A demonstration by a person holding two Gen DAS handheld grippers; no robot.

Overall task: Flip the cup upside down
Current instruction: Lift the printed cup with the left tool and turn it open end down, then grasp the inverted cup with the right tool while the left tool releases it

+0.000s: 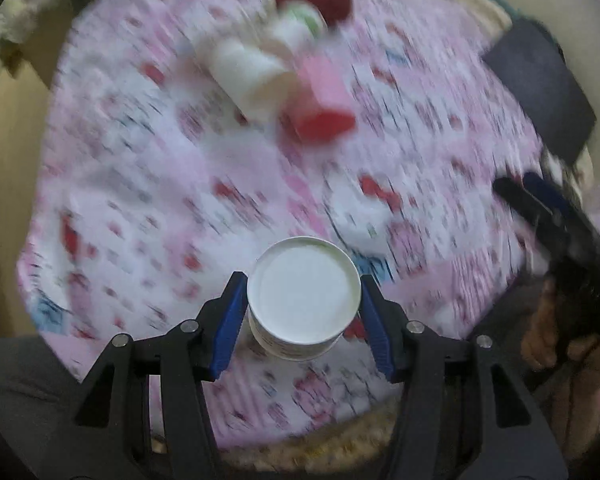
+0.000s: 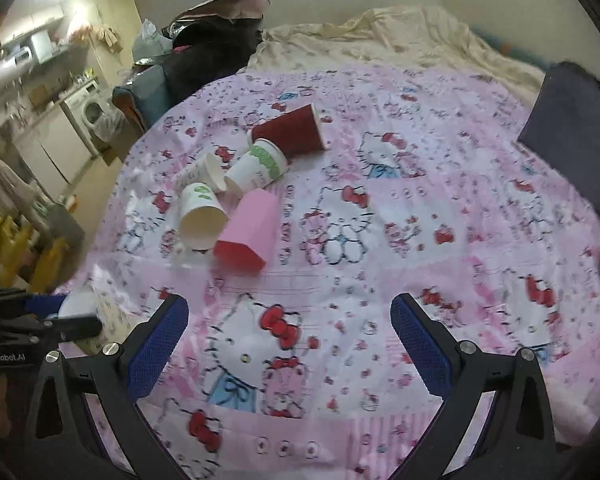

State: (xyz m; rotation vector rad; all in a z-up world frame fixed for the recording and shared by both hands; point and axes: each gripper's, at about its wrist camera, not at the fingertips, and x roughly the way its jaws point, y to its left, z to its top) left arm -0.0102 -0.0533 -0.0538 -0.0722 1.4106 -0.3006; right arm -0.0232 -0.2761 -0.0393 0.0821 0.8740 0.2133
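Observation:
My left gripper [image 1: 303,294] is shut on a white paper cup [image 1: 303,288]; its flat base faces the camera and the blue pads press its sides, above the pink Hello Kitty sheet [image 1: 160,184]. In the right wrist view that cup [image 2: 108,312] shows blurred at the far left with the left gripper's black finger across it. My right gripper [image 2: 290,332] is open and empty, above the sheet [image 2: 440,208]. It also shows at the right edge of the left wrist view [image 1: 540,208].
Several cups lie on their sides in a pile on the sheet: a pink cup [image 2: 248,228], a dark red cup [image 2: 292,130], a white cup with green print [image 2: 256,170] and a white cup [image 2: 200,216]. A dark cushion [image 2: 572,128] sits at the right. A cream blanket [image 2: 380,36] lies behind.

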